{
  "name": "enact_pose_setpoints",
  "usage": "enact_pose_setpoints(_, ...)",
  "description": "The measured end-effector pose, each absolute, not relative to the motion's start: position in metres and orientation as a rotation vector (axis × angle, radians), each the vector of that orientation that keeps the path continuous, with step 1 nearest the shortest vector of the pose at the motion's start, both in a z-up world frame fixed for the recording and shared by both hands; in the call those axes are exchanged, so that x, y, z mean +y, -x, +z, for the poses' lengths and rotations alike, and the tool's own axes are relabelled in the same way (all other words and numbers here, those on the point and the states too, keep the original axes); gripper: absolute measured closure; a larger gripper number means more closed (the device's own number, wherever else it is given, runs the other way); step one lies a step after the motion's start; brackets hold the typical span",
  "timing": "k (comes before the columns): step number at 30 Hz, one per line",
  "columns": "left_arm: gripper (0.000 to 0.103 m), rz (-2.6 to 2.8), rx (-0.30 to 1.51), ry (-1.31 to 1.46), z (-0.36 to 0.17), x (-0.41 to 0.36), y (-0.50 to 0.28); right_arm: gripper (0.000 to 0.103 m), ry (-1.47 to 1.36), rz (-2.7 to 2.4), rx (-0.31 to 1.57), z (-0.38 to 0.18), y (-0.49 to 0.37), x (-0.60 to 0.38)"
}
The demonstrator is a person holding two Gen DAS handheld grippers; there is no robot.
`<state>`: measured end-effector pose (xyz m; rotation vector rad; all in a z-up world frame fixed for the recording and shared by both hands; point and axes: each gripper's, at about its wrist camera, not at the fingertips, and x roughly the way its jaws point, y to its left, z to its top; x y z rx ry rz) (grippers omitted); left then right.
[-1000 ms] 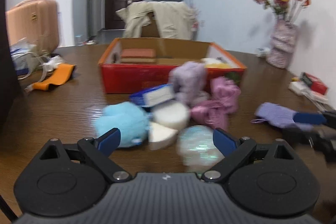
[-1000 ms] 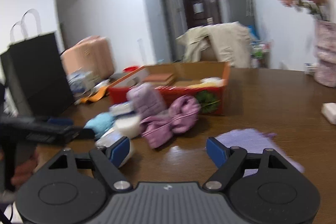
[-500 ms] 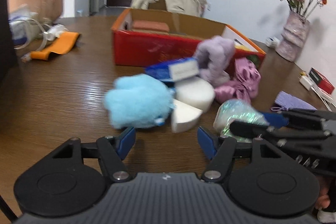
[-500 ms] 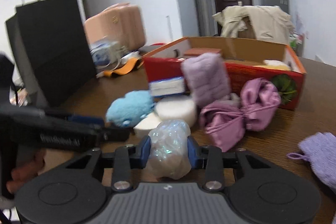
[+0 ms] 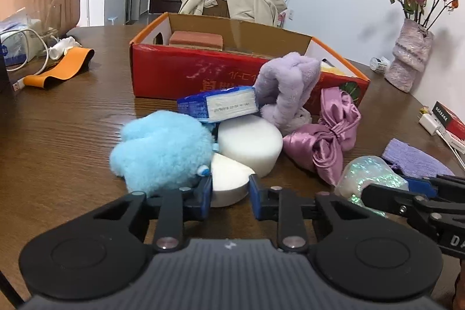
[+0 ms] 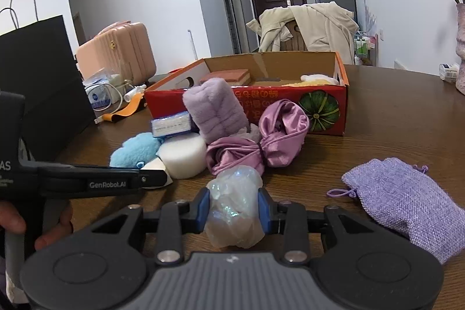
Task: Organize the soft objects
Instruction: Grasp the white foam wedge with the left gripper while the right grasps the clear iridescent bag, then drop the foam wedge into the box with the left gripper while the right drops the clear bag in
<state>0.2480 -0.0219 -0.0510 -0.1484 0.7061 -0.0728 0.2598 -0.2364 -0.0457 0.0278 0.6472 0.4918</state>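
Two grippers work the soft pile before the red box (image 5: pixel 186 71): the left gripper (image 5: pixel 229 195), its jaws just closing, pinches the white wedge (image 5: pixel 229 179) beside the blue plush (image 5: pixel 162 150), while the right gripper (image 6: pixel 234 211) squeezes the iridescent wad (image 6: pixel 235 202). Bare table (image 6: pixel 392 118) lies open to the right, past the purple pouch (image 6: pixel 404 196); a black bag (image 6: pixel 43 83) hems the left edge.

Bright even indoor light; sharp focus; fisheye-bent edges.

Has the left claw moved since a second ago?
Yes. The left claw advanced toward the red box, and its jaws have just been closing around the white wedge sponge.
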Motion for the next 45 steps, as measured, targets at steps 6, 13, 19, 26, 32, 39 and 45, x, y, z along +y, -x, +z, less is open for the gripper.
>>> enact_pose_setpoints(6, 0.076, -0.128, 0.69, 0.138, -0.036, -0.025, -0.208, 0.069, -0.024, 0.511, 0.617, -0.038, -0.24, -0.235)
enact_pose_setpoints(13, 0.076, -0.155, 0.606, 0.114, -0.011, -0.028, -0.182, 0.071, -0.027, 0.51, 0.596, -0.032, -0.225, -0.236)
enact_pose_setpoints(19, 0.074, -0.226, 0.518, 0.141, 0.027, -0.014, -0.213, 0.072, -0.049, 0.525, 0.503, 0.004, -0.237, -0.249)
enact_pose_setpoints(26, 0.074, -0.28, 0.468, 0.086, 0.073, -0.011, -0.335, 0.072, -0.035, 0.51, 0.433, 0.054, -0.343, -0.259)
enact_pose_setpoints(32, 0.074, -0.286, 0.6, 0.021, 0.055, -0.028, -0.473, 0.072, -0.07, 0.437, 0.558, 0.057, -0.483, -0.252)
enact_pose_setpoints(39, 0.068, -0.199, 0.813, 0.014, -0.008, -0.031, -0.583, 0.066, 0.007, 0.295, 0.737, 0.01, -0.603, -0.224)
enact_pose_setpoints(45, 0.042, -0.21, 0.803, 0.005, -0.012, -0.019, -0.584, 0.043, 0.115, 0.241, 0.711, -0.008, -0.608, -0.206)
